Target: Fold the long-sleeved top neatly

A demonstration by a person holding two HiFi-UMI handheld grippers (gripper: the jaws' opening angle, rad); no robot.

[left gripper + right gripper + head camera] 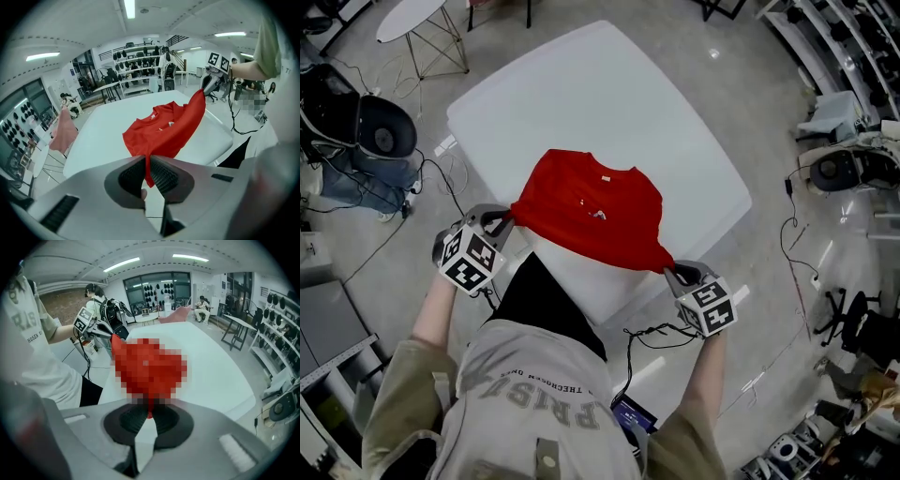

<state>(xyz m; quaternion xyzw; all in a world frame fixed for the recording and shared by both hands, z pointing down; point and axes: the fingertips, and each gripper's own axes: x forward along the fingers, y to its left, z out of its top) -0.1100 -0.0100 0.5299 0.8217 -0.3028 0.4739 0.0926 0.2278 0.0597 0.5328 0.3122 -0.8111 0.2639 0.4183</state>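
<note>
Jaws pinch cloth: left gripper [500,221] and right gripper [675,273] each hold a near corner of the top [591,211], raised; its far end lies beyond them on the bench [581,84]. Mid-fold, I judge; next, carry the near edge forward evenly.

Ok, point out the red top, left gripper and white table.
red top [591,220], head view, chest below the collar.
left gripper [502,221], head view, between its jaw tips.
white table [581,84], head view, bare far surface.

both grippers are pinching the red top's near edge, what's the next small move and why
Probably carry both forward toward the collar, to fold it in half. The left gripper and right gripper are each shut on a near corner of the red top, raised above the white table, while the collar end lies flat.
</note>
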